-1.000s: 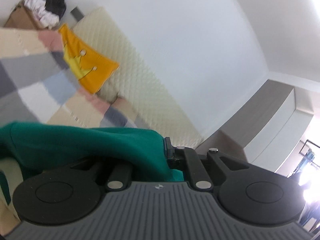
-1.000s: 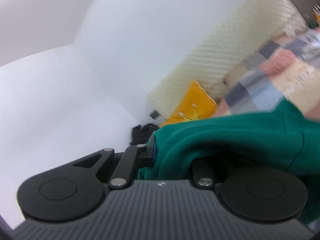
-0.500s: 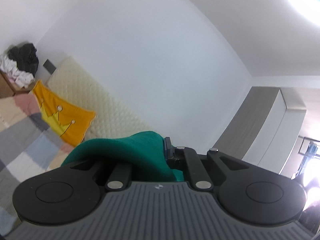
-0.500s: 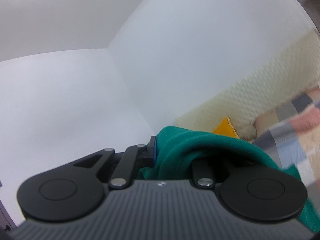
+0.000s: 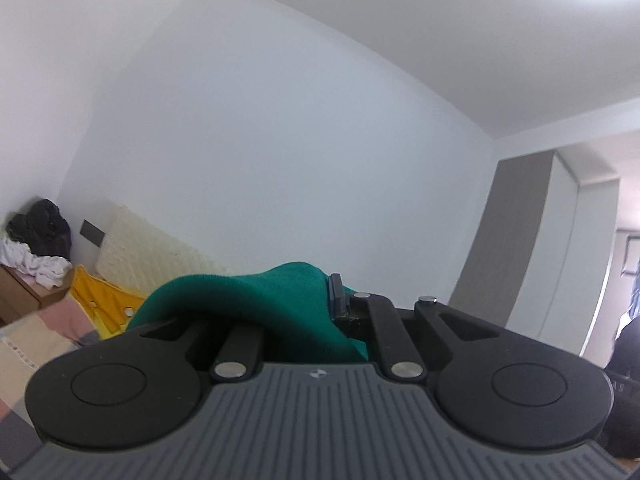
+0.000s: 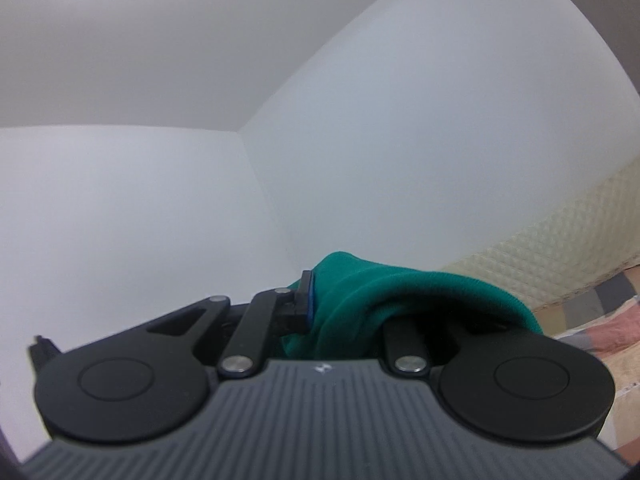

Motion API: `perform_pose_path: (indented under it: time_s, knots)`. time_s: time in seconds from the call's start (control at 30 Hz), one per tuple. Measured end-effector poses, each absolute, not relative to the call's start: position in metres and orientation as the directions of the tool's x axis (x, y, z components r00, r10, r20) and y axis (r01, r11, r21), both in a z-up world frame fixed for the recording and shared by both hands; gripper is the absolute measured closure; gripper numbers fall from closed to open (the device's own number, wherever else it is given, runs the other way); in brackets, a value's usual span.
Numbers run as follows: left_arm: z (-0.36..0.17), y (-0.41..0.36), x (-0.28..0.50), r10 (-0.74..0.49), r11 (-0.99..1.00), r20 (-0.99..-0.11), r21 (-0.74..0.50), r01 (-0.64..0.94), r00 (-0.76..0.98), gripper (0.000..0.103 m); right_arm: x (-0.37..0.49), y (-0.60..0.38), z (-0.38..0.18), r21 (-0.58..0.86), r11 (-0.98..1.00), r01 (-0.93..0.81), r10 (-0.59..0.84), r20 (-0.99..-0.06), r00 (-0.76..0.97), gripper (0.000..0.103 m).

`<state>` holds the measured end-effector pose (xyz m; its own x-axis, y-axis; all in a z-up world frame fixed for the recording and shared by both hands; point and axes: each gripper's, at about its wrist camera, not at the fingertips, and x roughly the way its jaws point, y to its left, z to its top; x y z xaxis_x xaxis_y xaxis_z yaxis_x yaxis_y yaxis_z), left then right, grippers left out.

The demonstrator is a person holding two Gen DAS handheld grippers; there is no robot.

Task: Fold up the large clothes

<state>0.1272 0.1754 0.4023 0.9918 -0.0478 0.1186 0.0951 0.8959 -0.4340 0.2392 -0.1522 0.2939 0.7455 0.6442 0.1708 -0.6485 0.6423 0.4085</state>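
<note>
A green garment (image 5: pixel 256 304) is bunched over my left gripper (image 5: pixel 320 300), which is shut on it and held high, pointing up toward the wall and ceiling. The cloth covers the left finger; only the right finger shows. In the right wrist view the same green garment (image 6: pixel 384 300) drapes over my right gripper (image 6: pixel 316 304), which is shut on it and also tilted upward. The cloth hides its right finger. The rest of the garment hangs below, out of view.
A bed with a patchwork cover (image 5: pixel 44 336) lies low at left, with a yellow crown pillow (image 5: pixel 100 300) and cream padded headboard (image 5: pixel 152 252). A cardboard box with clothes (image 5: pixel 32 264) stands beyond. A grey wardrobe (image 5: pixel 516 240) is at right. The cover also shows in the right wrist view (image 6: pixel 592 316).
Both grippers have risen and tilted upward with the green garment; the bed has dropped low in both views and walls and ceiling fill the frames.
</note>
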Motion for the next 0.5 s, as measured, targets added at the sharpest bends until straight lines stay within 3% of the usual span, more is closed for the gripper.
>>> perform_pose_path:
  time_s: [0.2, 0.5]
  knots:
    - [0.326, 0.198, 0.223, -0.042, 0.89, -0.085, -0.456, -0.002, 0.996, 0.092, 0.32, -0.122, 0.226, 0.463, 0.692, -0.553, 0.628, -0.008, 0.778, 0.086]
    - [0.154, 0.233, 0.442, -0.06, 0.916, -0.269, -0.397, -0.054, 0.961, 0.092, 0.503, -0.053, 0.091, 0.492, 0.773, -0.4, 0.558, -0.227, 0.798, 0.086]
